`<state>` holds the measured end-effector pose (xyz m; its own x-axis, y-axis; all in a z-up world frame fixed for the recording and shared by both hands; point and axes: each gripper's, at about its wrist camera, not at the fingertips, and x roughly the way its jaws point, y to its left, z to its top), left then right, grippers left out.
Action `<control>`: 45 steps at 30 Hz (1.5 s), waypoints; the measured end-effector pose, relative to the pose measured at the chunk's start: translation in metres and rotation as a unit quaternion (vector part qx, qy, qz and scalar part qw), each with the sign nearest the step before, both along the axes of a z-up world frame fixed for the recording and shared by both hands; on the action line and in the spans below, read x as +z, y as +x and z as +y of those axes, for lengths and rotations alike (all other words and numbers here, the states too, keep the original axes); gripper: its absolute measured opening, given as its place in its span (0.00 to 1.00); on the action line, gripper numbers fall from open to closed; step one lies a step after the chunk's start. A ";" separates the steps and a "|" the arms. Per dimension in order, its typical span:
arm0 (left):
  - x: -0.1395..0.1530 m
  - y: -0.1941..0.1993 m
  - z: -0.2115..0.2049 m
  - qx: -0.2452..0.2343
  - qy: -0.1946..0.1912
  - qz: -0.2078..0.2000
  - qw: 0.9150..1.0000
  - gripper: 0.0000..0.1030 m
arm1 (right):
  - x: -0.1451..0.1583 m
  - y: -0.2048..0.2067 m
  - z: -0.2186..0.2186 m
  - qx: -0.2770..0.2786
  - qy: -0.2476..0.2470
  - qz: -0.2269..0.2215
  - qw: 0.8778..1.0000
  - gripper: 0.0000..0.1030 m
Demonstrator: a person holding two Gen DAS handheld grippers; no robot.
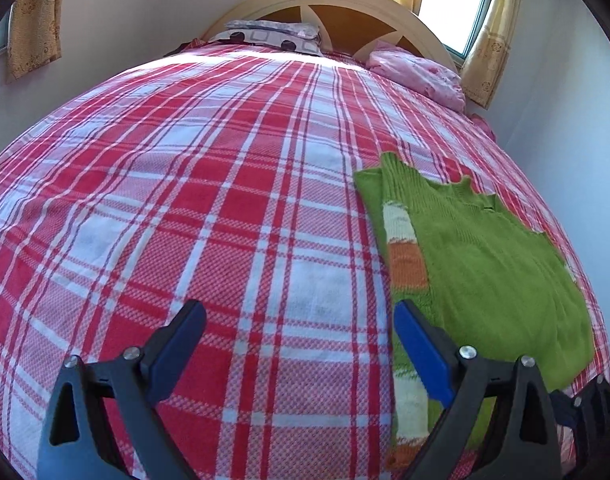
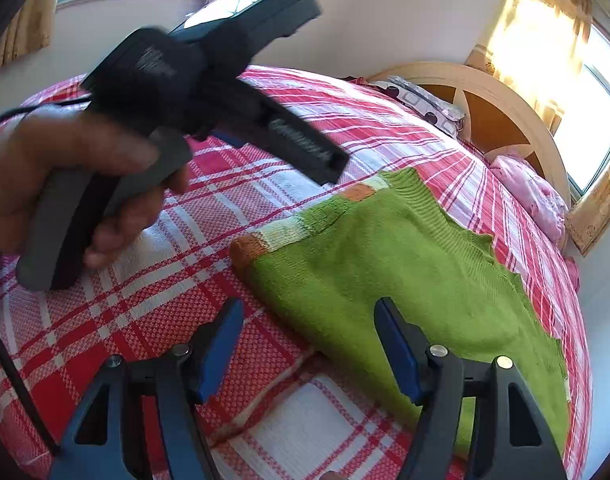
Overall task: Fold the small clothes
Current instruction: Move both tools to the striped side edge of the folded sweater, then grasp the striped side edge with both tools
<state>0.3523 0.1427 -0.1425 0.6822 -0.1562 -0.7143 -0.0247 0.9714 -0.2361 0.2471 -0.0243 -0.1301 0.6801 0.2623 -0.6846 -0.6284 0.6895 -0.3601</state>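
A small green knitted garment (image 1: 485, 264) with an orange and cream striped edge lies folded on the red and white plaid bed (image 1: 193, 200). In the left wrist view it lies to the right. My left gripper (image 1: 299, 312) is open and empty above the bedspread, its right finger at the garment's striped edge. In the right wrist view the garment (image 2: 405, 264) lies ahead and to the right. My right gripper (image 2: 309, 312) is open and empty, just above the garment's near edge. The left gripper's body and the hand holding it (image 2: 105, 168) show blurred at the upper left.
A patterned pillow (image 1: 273, 36) and a pink bundle (image 1: 421, 76) lie by the wooden headboard (image 1: 345, 4). Curtained windows and walls surround the bed. The bed's right edge runs close to the wall (image 1: 565, 140).
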 end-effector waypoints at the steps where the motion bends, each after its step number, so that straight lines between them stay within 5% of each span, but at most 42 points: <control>1: 0.001 0.005 -0.001 -0.004 0.000 -0.002 1.000 0.95 | -0.002 0.001 0.002 -0.003 -0.005 0.000 1.000 0.67; 9: 0.008 0.052 -0.008 -0.069 -0.057 -0.038 0.995 0.95 | -0.006 0.007 0.011 -0.015 -0.014 0.002 1.000 0.66; 19: -0.003 0.103 -0.029 -0.111 -0.106 -0.010 0.988 0.93 | -0.011 0.011 0.023 -0.016 -0.030 -0.015 0.999 0.66; 24: -0.009 0.114 -0.031 -0.119 -0.122 0.000 0.985 0.84 | -0.012 0.012 0.028 -0.015 -0.040 -0.022 0.999 0.66; 28: -0.012 0.122 -0.031 -0.124 -0.133 0.004 0.983 0.74 | -0.012 0.014 0.031 -0.014 -0.039 -0.020 0.999 0.66; 30: -0.014 0.124 -0.032 -0.129 -0.139 0.007 0.982 0.58 | -0.012 0.015 0.031 -0.013 -0.038 -0.019 0.999 0.66; 31: -0.015 0.126 -0.031 -0.134 -0.147 0.011 0.980 0.41 | -0.012 0.014 0.032 -0.011 -0.038 -0.019 0.999 0.65; 35: -0.021 0.130 -0.025 -0.140 -0.184 0.019 0.973 0.24 | -0.013 0.011 0.037 0.001 -0.042 -0.019 0.999 0.52; 38: -0.022 0.130 -0.022 -0.140 -0.196 0.020 0.970 0.21 | -0.014 0.006 0.042 0.025 -0.046 -0.010 0.999 0.23; 42: -0.024 0.128 -0.018 -0.136 -0.207 0.019 0.969 0.20 | -0.010 0.007 0.039 0.021 -0.033 -0.001 0.999 0.09; 45: -0.023 0.128 -0.020 -0.137 -0.202 0.017 0.970 0.19 | 0.000 0.013 0.027 0.011 0.010 0.017 1.000 0.08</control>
